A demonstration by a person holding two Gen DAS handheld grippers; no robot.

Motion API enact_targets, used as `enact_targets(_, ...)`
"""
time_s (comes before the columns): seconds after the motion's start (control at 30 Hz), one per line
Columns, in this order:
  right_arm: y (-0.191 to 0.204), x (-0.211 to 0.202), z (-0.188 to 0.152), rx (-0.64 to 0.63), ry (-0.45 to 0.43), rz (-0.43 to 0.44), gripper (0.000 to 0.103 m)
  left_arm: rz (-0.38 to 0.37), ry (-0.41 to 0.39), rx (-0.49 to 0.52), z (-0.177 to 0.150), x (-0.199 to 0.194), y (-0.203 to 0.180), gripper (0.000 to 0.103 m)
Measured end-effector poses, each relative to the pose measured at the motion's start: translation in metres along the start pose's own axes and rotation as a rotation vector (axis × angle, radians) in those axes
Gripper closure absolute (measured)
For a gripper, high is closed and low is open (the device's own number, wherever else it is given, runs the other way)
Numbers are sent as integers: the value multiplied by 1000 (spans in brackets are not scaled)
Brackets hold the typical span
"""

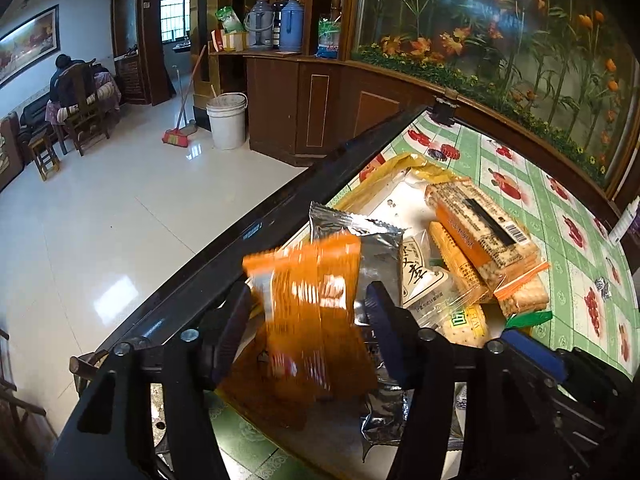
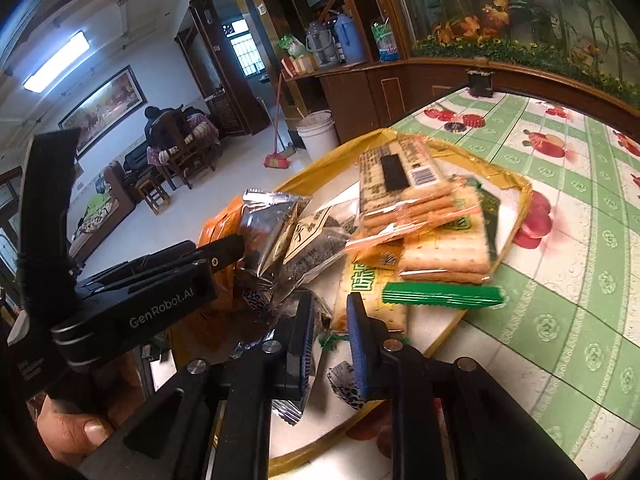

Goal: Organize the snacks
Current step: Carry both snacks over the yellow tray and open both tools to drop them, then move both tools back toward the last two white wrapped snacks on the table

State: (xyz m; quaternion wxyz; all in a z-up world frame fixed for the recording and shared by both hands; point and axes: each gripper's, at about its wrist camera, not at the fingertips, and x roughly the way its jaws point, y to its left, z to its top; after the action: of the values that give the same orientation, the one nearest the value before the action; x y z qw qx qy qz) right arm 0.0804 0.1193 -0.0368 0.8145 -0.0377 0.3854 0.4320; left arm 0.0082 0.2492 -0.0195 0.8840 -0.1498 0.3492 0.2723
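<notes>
A yellow-rimmed tray (image 2: 524,196) holds several snack packs: cracker packs (image 2: 404,184), a silver foil pack (image 2: 268,216) and a clear pack of dark seeds (image 2: 316,248). In the left wrist view my left gripper (image 1: 306,316) is wide open; a blurred orange snack packet (image 1: 312,304) hangs between its fingers (image 1: 384,312) above the tray's left edge, and I cannot tell whether they touch it. The cracker packs (image 1: 480,228) lie beyond it. My right gripper (image 2: 330,336) is slightly open over a green-edged cracker pack (image 2: 372,304) at the tray's near side, empty. The left gripper's body (image 2: 160,292) is at its left.
The tray sits on a green checked tablecloth with fruit prints (image 2: 560,312). The table's dark edge (image 1: 240,240) runs along the left, with tiled floor below. A small dark object (image 2: 480,80) stands at the far table corner. A wooden cabinet with glass (image 1: 480,40) is behind.
</notes>
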Motion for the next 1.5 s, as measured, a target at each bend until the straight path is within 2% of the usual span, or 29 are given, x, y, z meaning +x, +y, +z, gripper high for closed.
enact_targets(0.1,-7,-15,1,12,-28,-5,73,-7,-22,2,2,-8,-3,38)
enact_targets(0.2,-18,-31,-1,30,-53,-22,61,-3,-55,30,4,-18,-13,28)
enact_targets(0.23,-23,-36,-2,37,-61,-35,57,1,-71,43,4,-23,-17,28)
enact_targets(0.47,-66,-69,-14,118,-98,-110,56,-26,-107,115,2,-40,-51,28)
enact_targets(1.0,-196,-146,-57,390,-173,-306,46,-169,-64,291,-16,-51,-157,28)
enact_targets(1.37,-279,-163,-52,463,-172,-461,44,-261,-20,422,-27,-44,-238,28)
enact_targets(1.47,-300,-155,-43,461,-150,-503,46,-282,-4,442,-27,-39,-255,28)
enact_targets(1.5,-306,-152,-39,459,-140,-515,50,-285,1,448,-27,-37,-261,28)
